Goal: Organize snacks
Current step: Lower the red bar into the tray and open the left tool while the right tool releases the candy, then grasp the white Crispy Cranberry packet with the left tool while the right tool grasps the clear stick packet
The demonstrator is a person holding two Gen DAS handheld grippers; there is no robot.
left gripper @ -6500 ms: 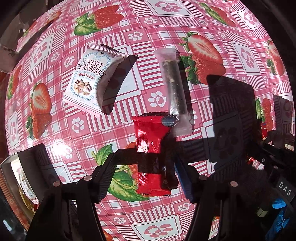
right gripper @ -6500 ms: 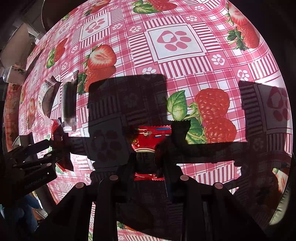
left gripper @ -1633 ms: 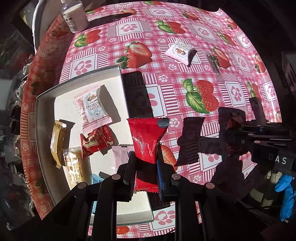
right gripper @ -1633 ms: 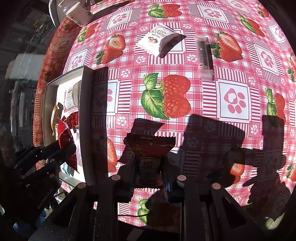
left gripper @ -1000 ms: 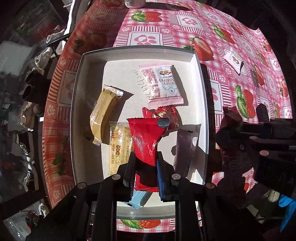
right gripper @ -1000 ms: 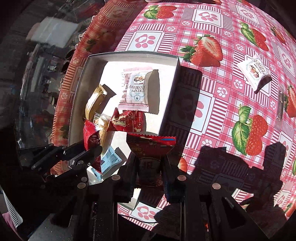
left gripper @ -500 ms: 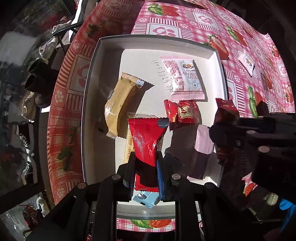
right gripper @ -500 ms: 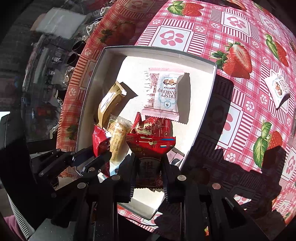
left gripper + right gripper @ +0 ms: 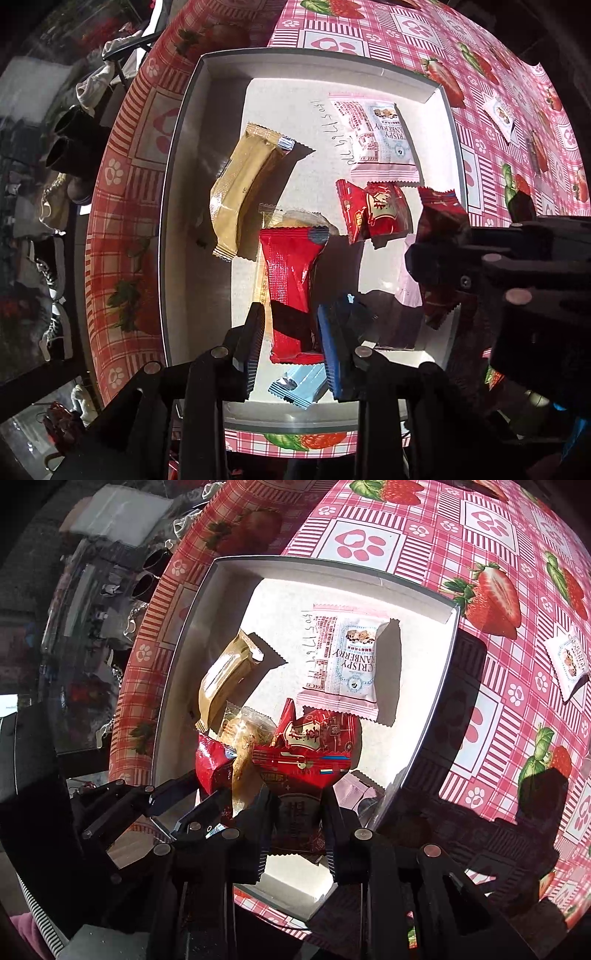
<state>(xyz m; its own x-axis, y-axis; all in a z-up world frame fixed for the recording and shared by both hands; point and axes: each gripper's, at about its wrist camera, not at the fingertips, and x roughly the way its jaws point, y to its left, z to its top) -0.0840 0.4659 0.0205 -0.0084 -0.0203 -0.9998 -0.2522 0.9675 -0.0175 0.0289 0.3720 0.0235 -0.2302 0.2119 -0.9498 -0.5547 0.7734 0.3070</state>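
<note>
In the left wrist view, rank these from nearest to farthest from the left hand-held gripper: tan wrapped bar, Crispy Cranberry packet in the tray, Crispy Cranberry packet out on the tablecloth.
From the left hand-held gripper:
1. tan wrapped bar, left part of the white tray.
2. Crispy Cranberry packet in the tray, far right corner.
3. Crispy Cranberry packet on the tablecloth, outside the tray, far right.

Your left tool [image 9: 291,332]: matte black frame, round silver screw heads along the arms, one finger [image 9: 334,350] faced with a ribbed blue pad. Your right tool [image 9: 297,812]: all black, same silver screws. Striped fabric and a pink cloth edge at 7 o'clock.
</note>
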